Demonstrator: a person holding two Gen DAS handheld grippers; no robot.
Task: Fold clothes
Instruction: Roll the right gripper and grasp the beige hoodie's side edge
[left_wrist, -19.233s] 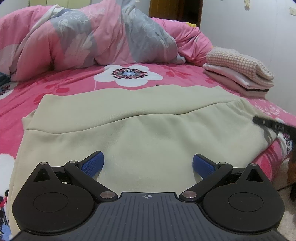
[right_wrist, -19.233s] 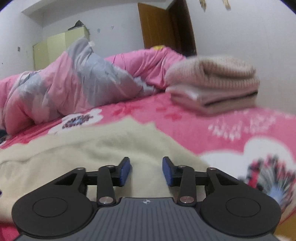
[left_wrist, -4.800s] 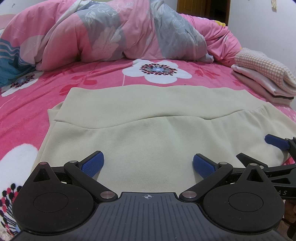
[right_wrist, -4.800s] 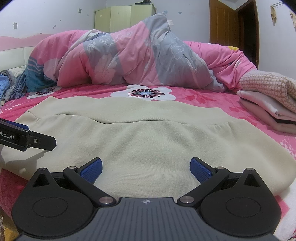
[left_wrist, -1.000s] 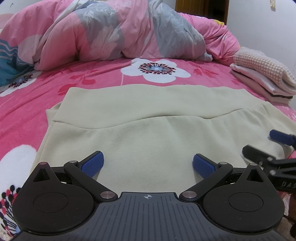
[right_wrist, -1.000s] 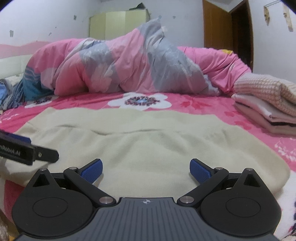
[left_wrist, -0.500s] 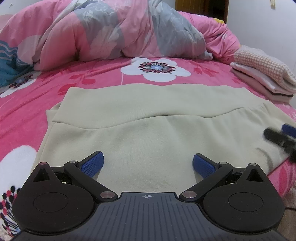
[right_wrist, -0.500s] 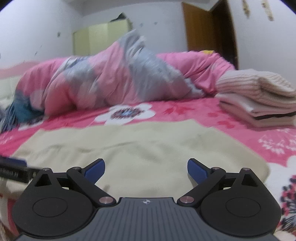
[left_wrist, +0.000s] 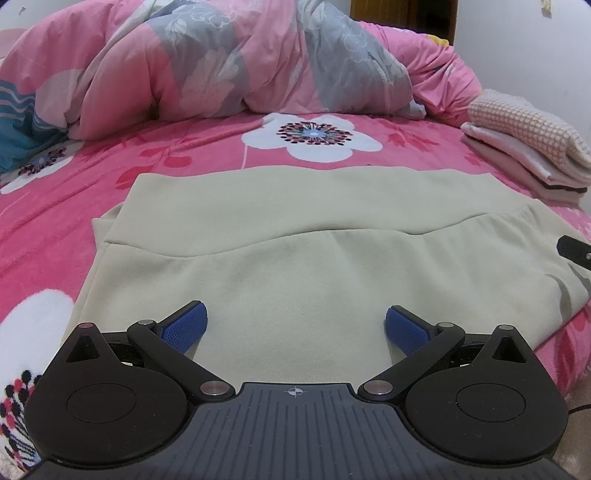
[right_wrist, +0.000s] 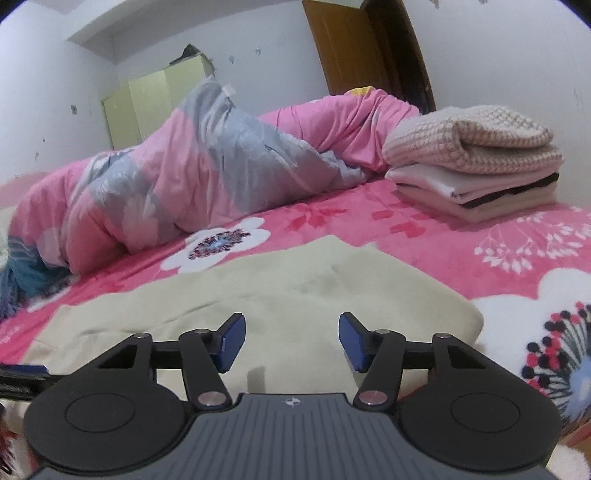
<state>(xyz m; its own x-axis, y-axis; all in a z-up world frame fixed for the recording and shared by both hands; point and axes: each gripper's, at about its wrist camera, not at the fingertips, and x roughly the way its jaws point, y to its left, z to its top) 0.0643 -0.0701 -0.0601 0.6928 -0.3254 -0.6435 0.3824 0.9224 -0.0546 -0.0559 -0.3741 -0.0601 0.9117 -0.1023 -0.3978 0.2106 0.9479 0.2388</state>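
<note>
Narrowing over the garment (right_wrist: 295, 288), right gripper (right_wrist: 291, 341) jaws grip nothing; left gripper (left_wrist: 295, 328) gapes wide.

Scene evenly lit by soft indoor light; shadows faint; right wrist view slightly blurred; edges bent by fisheye.

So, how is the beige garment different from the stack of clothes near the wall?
The beige garment lies spread wide and flat near the bed's front; the stack sits farther back, toward the wall. The garment is one piece with a single fold line showing; the stack has several pieces folded compactly, one on another. The garment is plain and smooth; the stack's top piece has a waffle-like knit. Both rest on the pink flowered bedsheet.
</note>
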